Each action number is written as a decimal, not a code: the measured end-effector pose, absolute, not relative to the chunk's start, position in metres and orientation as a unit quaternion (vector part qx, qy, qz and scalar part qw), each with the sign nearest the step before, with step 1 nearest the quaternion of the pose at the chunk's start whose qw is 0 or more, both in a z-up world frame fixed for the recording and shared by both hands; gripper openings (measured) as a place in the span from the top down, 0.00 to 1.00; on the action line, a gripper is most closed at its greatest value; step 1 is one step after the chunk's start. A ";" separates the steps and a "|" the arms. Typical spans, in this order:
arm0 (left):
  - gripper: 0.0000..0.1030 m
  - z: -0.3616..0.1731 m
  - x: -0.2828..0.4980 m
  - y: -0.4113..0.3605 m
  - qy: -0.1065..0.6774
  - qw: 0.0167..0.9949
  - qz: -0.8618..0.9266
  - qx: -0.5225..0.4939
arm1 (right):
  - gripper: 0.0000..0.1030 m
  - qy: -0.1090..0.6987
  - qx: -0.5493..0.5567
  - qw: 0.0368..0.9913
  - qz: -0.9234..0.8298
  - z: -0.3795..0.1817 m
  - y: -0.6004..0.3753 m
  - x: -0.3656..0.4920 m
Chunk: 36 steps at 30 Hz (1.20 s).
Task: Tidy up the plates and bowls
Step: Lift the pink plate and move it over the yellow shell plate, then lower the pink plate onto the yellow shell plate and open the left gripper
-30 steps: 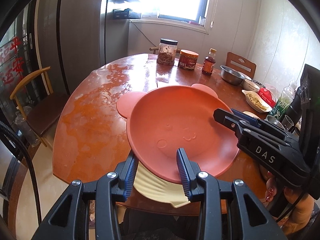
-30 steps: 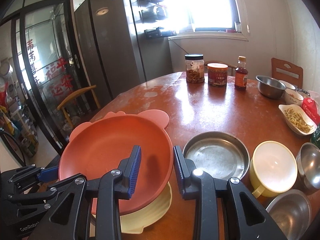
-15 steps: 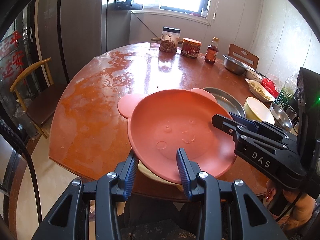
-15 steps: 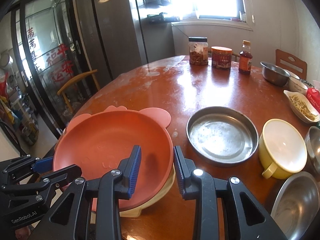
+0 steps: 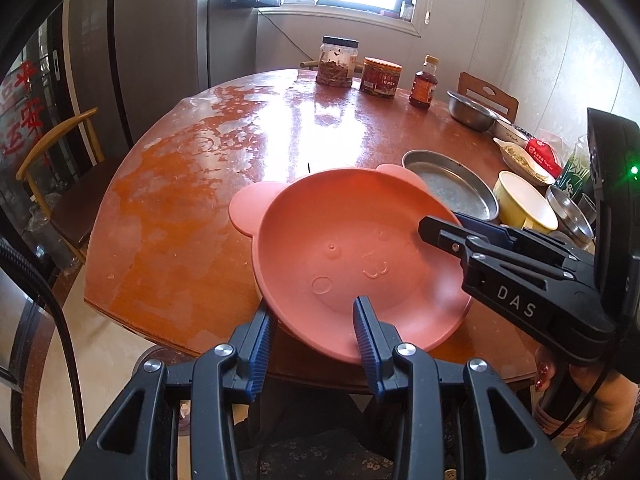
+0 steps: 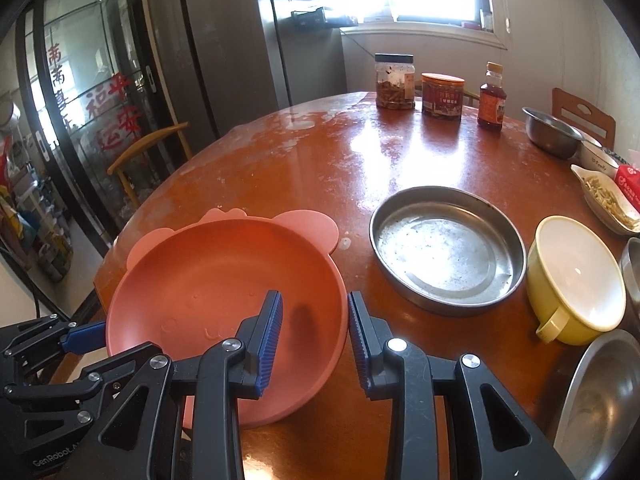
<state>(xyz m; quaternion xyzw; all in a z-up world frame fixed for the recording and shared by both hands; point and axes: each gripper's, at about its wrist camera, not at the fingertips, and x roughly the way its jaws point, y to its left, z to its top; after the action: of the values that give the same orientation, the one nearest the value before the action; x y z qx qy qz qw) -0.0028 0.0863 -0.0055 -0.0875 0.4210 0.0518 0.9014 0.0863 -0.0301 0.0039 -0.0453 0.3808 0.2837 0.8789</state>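
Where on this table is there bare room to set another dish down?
Bare wood runs from the pink bear-eared plate to the three jars at the far edge, and along the table's left side. The right side is crowded: round steel pan, yellow handled bowl, steel bowls.

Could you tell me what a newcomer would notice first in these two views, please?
The coral bear-eared plate at the round table's near edge, gripped on its rim from both sides by the left gripper and right gripper. Beside it, toward the right gripper, stand a steel pan and a yellow handled bowl.
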 end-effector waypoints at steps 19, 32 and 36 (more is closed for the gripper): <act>0.60 -0.015 0.001 0.089 0.433 0.895 0.092 -0.064 | 0.63 0.392 -0.047 0.875 0.280 -0.002 -0.035 0.090; 0.59 -0.027 0.016 0.098 0.440 0.890 0.093 -0.075 | 0.66 0.428 -0.049 0.856 0.285 -0.016 -0.037 0.079; 0.59 -0.028 0.022 0.103 0.434 0.893 0.087 -0.079 | 0.69 0.429 -0.042 0.857 0.285 -0.019 -0.028 0.079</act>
<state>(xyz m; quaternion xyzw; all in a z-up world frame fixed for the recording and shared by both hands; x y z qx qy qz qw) 0.0222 0.1033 -0.0282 -0.0792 0.4340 0.0870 0.8932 0.0792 -0.0282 -0.0192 -0.0424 0.4285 0.2845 0.8565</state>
